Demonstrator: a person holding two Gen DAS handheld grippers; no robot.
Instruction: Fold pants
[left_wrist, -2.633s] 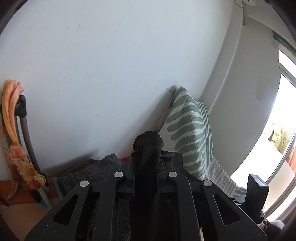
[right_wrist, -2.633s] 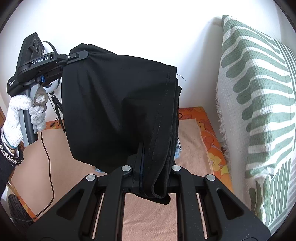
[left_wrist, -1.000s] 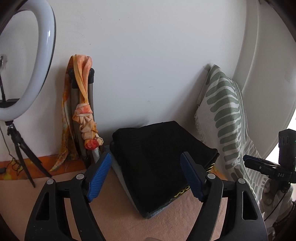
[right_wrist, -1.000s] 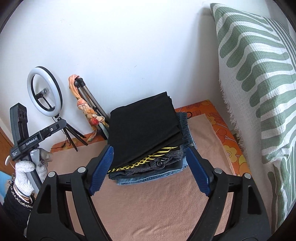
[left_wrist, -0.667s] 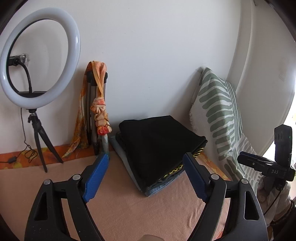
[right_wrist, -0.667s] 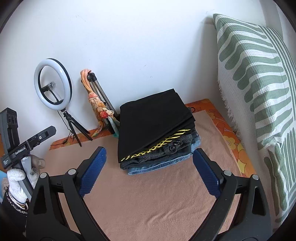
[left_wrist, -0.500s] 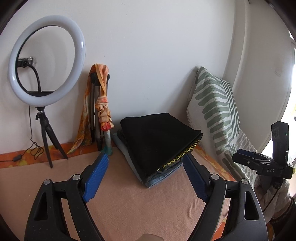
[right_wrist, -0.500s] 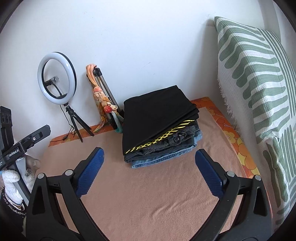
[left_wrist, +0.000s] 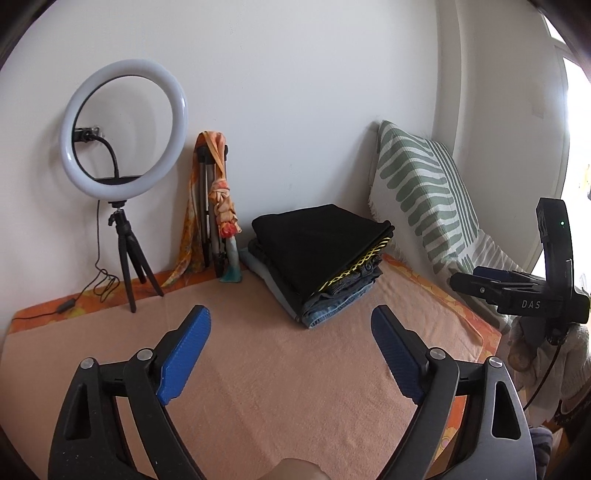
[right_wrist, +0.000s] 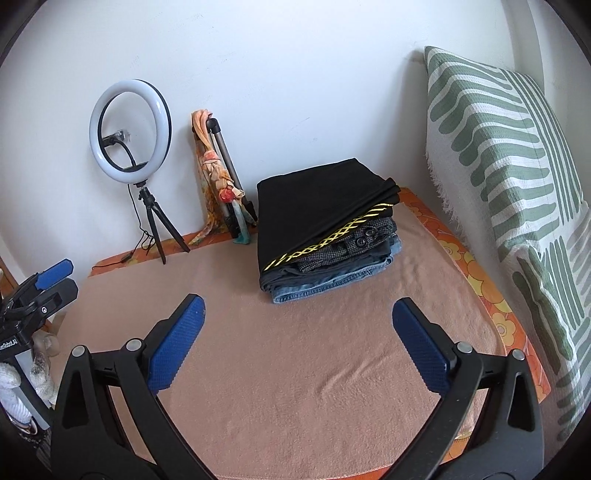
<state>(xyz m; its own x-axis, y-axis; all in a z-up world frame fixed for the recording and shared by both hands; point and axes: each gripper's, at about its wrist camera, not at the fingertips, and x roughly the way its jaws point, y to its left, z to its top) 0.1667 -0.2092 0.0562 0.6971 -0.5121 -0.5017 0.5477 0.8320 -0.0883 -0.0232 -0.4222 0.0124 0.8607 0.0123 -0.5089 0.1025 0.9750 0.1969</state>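
The folded black pants (left_wrist: 314, 236) (right_wrist: 317, 199) lie on top of a stack of folded clothes (left_wrist: 332, 295) (right_wrist: 343, 266) at the back of the peach blanket (left_wrist: 280, 373) (right_wrist: 306, 365). My left gripper (left_wrist: 291, 350) is open and empty, well in front of the stack. My right gripper (right_wrist: 299, 343) is open and empty, also back from the stack. The right gripper shows at the right edge of the left wrist view (left_wrist: 517, 291); the left gripper shows at the left edge of the right wrist view (right_wrist: 40, 291).
A ring light on a small tripod (left_wrist: 123, 129) (right_wrist: 129, 129) stands at the back left. A folded tripod wrapped in an orange scarf (left_wrist: 214, 206) (right_wrist: 218, 173) leans on the wall. A green striped pillow (left_wrist: 424, 184) (right_wrist: 498, 147) stands at the right.
Both grippers held the black pants up 2.6 s ago; they have since let go, leaving the pants on the stack, and have pulled back away from it.
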